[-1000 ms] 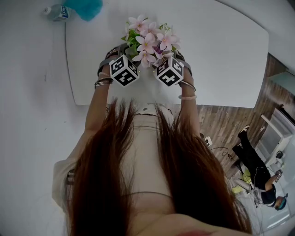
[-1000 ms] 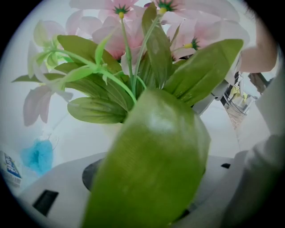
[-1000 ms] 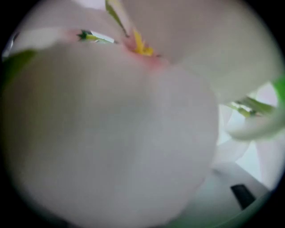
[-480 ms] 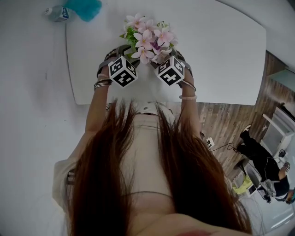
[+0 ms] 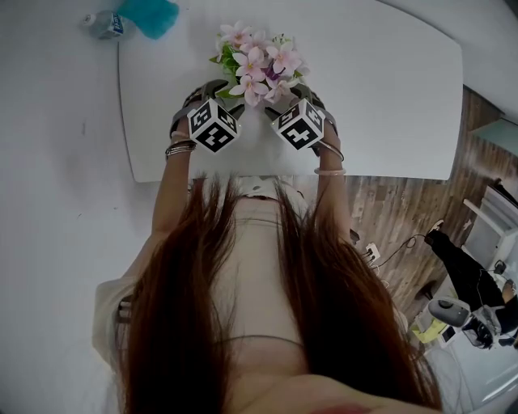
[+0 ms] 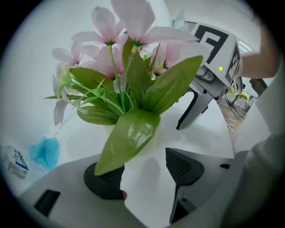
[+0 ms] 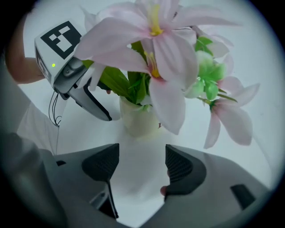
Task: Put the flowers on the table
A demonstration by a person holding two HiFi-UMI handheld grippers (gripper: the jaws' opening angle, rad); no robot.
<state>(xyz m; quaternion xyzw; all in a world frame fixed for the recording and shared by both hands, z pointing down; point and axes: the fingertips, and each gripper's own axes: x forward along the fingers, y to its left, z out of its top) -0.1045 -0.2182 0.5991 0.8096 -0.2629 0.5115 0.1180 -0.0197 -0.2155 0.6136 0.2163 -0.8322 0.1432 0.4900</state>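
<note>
Pink-petalled flowers [image 5: 257, 61] are seen on the white bench [image 5: 388, 105] in the head view. Left gripper view: left tongs [image 6: 142, 171] are closing, empty. Right gripper view: right tongs [image 7: 141, 164] are held apart; the light, tippy cream pot [image 7: 138, 118] is judged the best hold.

A plastic bottle [image 5: 101, 24] lies with a teal fluffy thing [image 5: 150, 14] just beside it; well apart from the bottle, a dark-clothed person [image 5: 463, 271] is on wooden floor [image 5: 396, 214].
</note>
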